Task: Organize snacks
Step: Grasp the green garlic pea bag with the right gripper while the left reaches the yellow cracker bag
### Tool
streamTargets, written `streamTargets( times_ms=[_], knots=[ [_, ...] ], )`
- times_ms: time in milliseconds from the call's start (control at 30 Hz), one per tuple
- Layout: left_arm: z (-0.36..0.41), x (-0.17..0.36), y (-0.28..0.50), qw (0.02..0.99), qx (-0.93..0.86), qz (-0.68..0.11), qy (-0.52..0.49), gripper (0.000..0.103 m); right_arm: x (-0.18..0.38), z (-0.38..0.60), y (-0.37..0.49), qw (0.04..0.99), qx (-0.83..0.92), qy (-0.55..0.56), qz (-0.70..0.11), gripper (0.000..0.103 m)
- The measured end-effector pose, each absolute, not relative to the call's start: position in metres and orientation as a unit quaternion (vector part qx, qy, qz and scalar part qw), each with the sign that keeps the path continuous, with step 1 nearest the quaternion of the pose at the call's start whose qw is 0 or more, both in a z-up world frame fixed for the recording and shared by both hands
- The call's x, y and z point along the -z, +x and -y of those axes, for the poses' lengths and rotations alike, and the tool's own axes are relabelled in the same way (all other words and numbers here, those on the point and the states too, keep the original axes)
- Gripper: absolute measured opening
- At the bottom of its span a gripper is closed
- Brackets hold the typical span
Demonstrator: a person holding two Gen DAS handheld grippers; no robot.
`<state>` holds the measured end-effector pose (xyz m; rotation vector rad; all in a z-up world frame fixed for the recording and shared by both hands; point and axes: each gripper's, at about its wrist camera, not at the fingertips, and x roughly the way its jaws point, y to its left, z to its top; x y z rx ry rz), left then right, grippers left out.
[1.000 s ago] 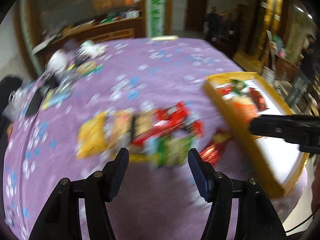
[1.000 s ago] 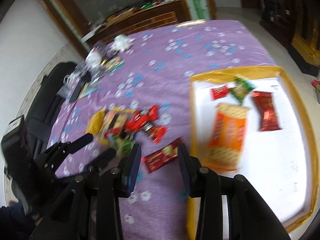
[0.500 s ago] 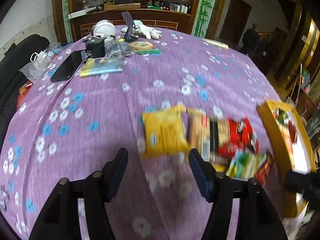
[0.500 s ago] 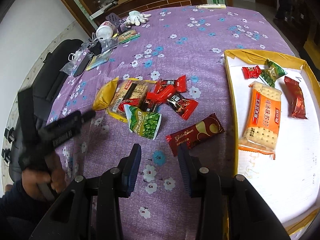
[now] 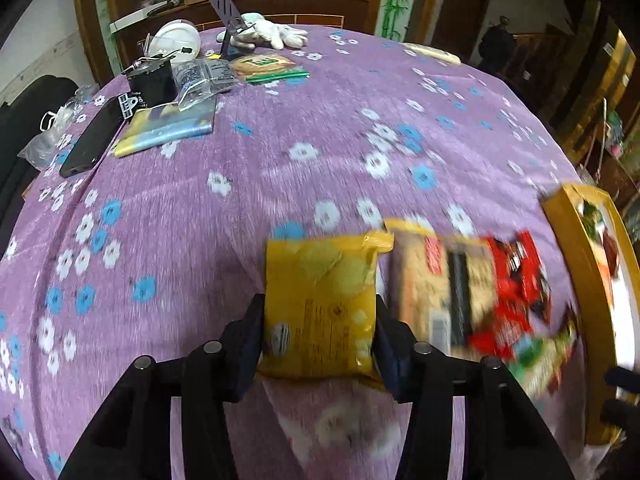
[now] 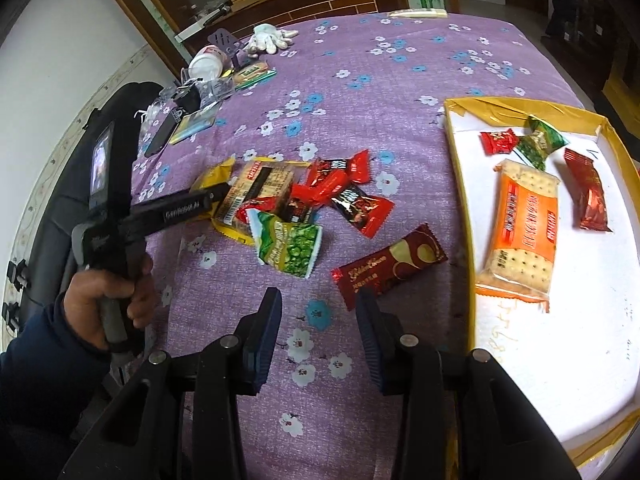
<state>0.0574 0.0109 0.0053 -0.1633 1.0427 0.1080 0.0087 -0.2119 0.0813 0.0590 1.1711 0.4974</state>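
A yellow snack packet [image 5: 320, 292] lies on the purple flowered cloth with my left gripper [image 5: 318, 312] around it. Its jaws are closing and both pads meet the packet's sides. To its right lies the snack pile: a cracker pack [image 6: 260, 188], a green pea packet [image 6: 290, 246] and red candies [image 6: 332, 176]. My right gripper [image 6: 320, 304] hangs open over bare cloth with nothing between its fingers. A dark red wrapper [image 6: 390, 266] lies just beyond its right finger. The gold-rimmed tray [image 6: 460, 184] at the right holds an orange cracker pack [image 6: 524, 228] and small wrapped sweets.
At the table's far left lie a phone [image 5: 90, 144], a black box [image 5: 150, 82], plastic bags and white gloves [image 5: 276, 34]. A black chair [image 6: 52, 184] stands by the left edge. A hand [image 6: 104, 300] in a dark sleeve holds the left gripper.
My left gripper moved left off the pile to the yellow packet, sank, and narrowed its jaws around it. The right gripper barely moved and stays open near the dark red wrapper.
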Motion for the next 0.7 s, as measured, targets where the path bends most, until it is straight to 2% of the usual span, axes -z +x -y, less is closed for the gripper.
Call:
streamTargets(
  times_ms=[233, 300, 400, 467, 567, 700],
  knots=[
    [0.011, -0.006, -0.004, 0.873, -0.06, -0.478, -0.066, 0.051, -0.083, 0.184, 0.028, 0.801, -0.274, 0.01, -0.532, 0.039],
    [0.017, -0.004, -0.003, 0.876, -0.068, -0.475, -0.048, 0.055, -0.084, 0.17, 0.038, 0.806, -0.286, -0.013, -0.519, 0.041],
    [0.014, -0.003, 0.003, 0.873, -0.079, -0.478, -0.049, 0.073, -0.078, 0.153, 0.062, 0.803, -0.3, -0.036, -0.514, 0.049],
    [0.009, 0.0, 0.008, 0.873, -0.091, -0.477, -0.049, 0.093, -0.066, 0.15, 0.076, 0.791, -0.305, -0.027, -0.53, 0.049],
    [-0.004, 0.005, 0.012, 0.87, -0.109, -0.477, -0.061, 0.103, -0.046, 0.15, 0.082, 0.766, -0.307, -0.01, -0.565, 0.049],
    [-0.006, 0.006, 0.01, 0.87, -0.111, -0.475, -0.064, 0.103, -0.038, 0.147, 0.058, 0.747, -0.327, -0.03, -0.578, 0.049]
  ],
)
